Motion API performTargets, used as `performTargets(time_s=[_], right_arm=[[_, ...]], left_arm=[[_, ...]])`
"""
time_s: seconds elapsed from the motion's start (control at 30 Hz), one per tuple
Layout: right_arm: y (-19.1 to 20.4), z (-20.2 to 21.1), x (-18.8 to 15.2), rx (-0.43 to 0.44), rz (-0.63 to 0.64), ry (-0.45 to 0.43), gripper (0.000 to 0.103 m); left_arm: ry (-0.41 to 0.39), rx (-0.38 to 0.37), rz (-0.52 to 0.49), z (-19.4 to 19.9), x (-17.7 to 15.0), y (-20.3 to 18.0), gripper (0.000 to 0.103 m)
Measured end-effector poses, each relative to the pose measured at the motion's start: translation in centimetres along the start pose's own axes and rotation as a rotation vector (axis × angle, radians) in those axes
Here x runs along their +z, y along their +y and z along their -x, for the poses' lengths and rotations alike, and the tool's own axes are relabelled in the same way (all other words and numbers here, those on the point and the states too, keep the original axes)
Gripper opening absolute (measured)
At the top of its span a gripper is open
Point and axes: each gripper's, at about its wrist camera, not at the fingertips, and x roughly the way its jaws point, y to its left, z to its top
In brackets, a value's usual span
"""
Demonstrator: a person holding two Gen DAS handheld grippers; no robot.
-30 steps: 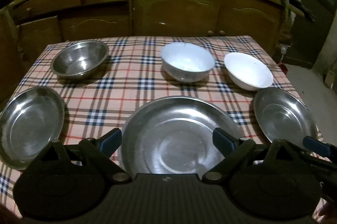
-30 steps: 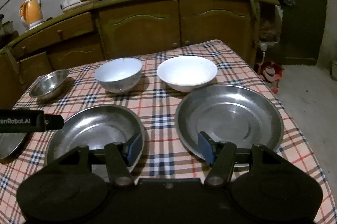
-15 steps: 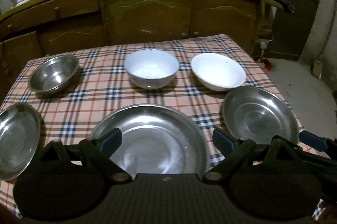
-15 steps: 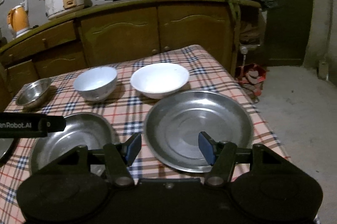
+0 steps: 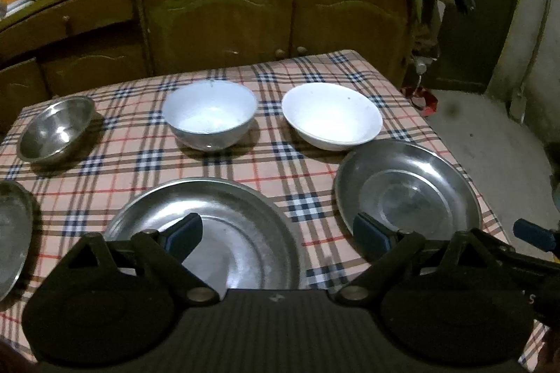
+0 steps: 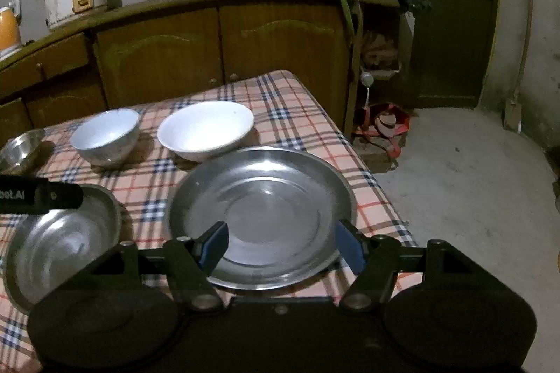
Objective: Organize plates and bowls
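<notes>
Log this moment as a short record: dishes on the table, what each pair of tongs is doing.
steel plates: large centre plate; right plate; left plate
bowls: steel bowl; deep white bowl; shallow white bowl
left tongs: open, empty
right tongs: open, just widened, over right plate, empty

Left gripper (image 5: 278,234): pitched downward, jaws standing wide apart, nothing between the blue pads (image 5: 183,234). Right gripper (image 6: 280,245): also pitched downward, jaws have just been opening and stand wide, nothing gripped between them. Its fingertip shows at the right edge of the left wrist view.
</notes>
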Motion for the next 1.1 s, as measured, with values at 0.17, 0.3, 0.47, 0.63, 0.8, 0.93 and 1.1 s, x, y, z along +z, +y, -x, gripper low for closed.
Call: performTargets(time_s=[0.17, 0.3, 0.47, 0.63, 0.8, 0.93, 1.1], right_arm=[[-1.9, -1.5, -0.2, -0.017, -0.008, 0.014, 0.080], [-3.6, -2.9, -0.3, -0.019, -0.028, 0.030, 0.080], [-4.9, -4.8, -0.1, -0.019, -0.024, 0.054, 0.080], [-6.0, -6.6, -0.1, 0.001, -0.050, 0.081, 0.080], [-6.5, -8.2, 0.0, 0.012, -0.058, 0.108, 0.080], [-6.8, -9.1, -0.1, 0.034, -0.084, 0.128, 0.080], [-6.9, -9.8, -0.4, 0.065, -0.117, 0.148, 0.064]], left_arm=[[0.027, -0.012, 0.001, -1.7, 0.3, -1.1, 0.096], [0.034, -0.022, -0.018, -2.9, 0.5, -2.3, 0.096], [0.058, -0.020, -0.042, -4.8, 0.9, -3.7, 0.096], [0.076, -0.009, -0.070, -6.5, 0.9, -4.8, 0.095], [0.097, -0.008, -0.094, -8.1, 0.9, -5.8, 0.095], [0.120, -0.015, -0.104, -9.5, 0.9, -6.4, 0.093], [0.162, -0.058, -0.125, -10.9, 0.6, -7.2, 0.070]])
